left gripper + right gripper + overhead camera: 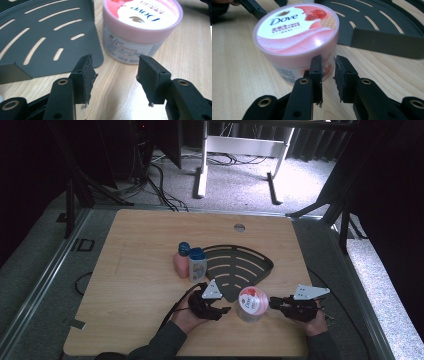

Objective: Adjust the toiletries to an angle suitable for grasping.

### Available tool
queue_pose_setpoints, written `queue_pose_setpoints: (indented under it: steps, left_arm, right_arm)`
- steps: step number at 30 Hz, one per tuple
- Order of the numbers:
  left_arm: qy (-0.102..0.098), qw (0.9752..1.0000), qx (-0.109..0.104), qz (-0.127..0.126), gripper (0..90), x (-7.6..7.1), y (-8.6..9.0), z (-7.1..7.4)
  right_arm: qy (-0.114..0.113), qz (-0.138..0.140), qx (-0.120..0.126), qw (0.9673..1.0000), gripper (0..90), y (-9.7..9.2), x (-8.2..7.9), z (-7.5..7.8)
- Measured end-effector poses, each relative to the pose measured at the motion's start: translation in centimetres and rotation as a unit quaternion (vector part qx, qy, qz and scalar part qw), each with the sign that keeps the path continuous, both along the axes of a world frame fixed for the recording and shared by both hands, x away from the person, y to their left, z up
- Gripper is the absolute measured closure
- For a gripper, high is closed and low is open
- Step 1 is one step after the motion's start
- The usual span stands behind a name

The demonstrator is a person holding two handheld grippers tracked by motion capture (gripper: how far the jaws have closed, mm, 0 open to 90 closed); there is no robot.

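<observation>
A round Dove jar point(251, 303) with a pink lid stands upright on the wooden table, near its front edge, between my two grippers. My left gripper point(227, 310) is just left of it. In the left gripper view the jaws point(115, 65) stand open with bare table between them and the jar point(140, 27) a little beyond the tips. My right gripper point(272, 302) is just right of the jar. In the right gripper view its jaws point(328, 62) are nearly together with nothing between them, close in front of the jar's point(297, 37) side wall.
A black fan-shaped slotted tray point(240, 265) lies flat behind the jar, its corner next to it. A pink bottle point(181, 262) and a clear bottle with a blue cap point(197, 265) stand at the tray's left edge. A round hole point(239, 227) sits near the table's far edge.
</observation>
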State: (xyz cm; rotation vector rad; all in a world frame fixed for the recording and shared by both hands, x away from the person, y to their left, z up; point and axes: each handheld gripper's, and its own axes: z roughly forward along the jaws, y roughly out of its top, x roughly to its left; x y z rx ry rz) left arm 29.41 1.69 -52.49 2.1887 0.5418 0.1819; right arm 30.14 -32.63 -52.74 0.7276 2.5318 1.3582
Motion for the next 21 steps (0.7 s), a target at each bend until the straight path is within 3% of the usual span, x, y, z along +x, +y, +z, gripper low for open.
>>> queue_pose_setpoints:
  steps: [13,18,21]
  left_arm:
    - [0.009,0.9995,-0.011,-0.028,30.5,0.3,-1.3,-0.5]
    - [0.010,0.9992,-0.014,-0.036,26.4,0.5,-2.1,-0.8]
    - [0.007,0.9993,-0.010,-0.036,24.9,0.5,-2.4,-0.9]
  right_arm:
    - [0.006,0.041,-0.003,0.9991,74.6,0.7,-0.4,0.0]
    - [0.013,0.062,-0.007,0.9980,69.3,0.9,-0.6,-0.1]
    - [0.013,0.065,-0.012,0.9978,61.0,1.1,-0.7,-0.1]
